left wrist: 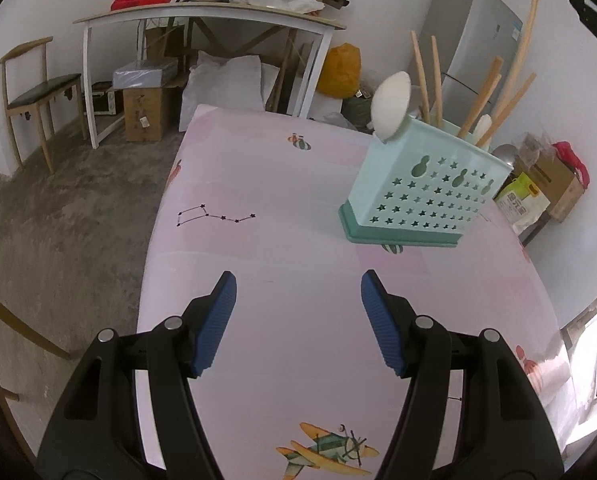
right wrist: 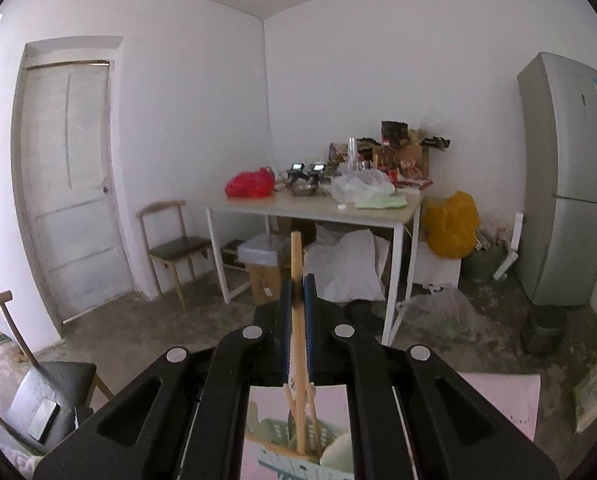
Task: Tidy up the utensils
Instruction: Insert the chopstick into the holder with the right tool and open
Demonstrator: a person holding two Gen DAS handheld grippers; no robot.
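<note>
Two pairs of tongs at work: right tongs (right wrist: 298, 294) clenched on one slim pale wooden chopstick (right wrist: 297, 264), pinched between the blue ribbed pads (right wrist: 310, 292) partway along its shaft, upper end poking out beyond the tips, lower end running down toward the mint-green plastic utensil caddy with star-shaped holes (right wrist: 282, 434) directly beneath. Left tongs (left wrist: 297, 322) released, jaws wide apart, hovering over the pink printed tablecloth surface (left wrist: 282, 184), nothing between them. Seen from the left wrist, same caddy (left wrist: 422, 196) upright, well beyond the tips and to the right, already packed with several wooden chopsticks (left wrist: 426, 80) and a white plastic spoon (left wrist: 392, 106) leaning out at the near corner. Judged light, stiff and smooth, likely to pivot or slip in a narrow pinch; best gripped mid-shaft and kept near vertical, lowered slowly into a compartment, clear of sticks already standing there
</note>
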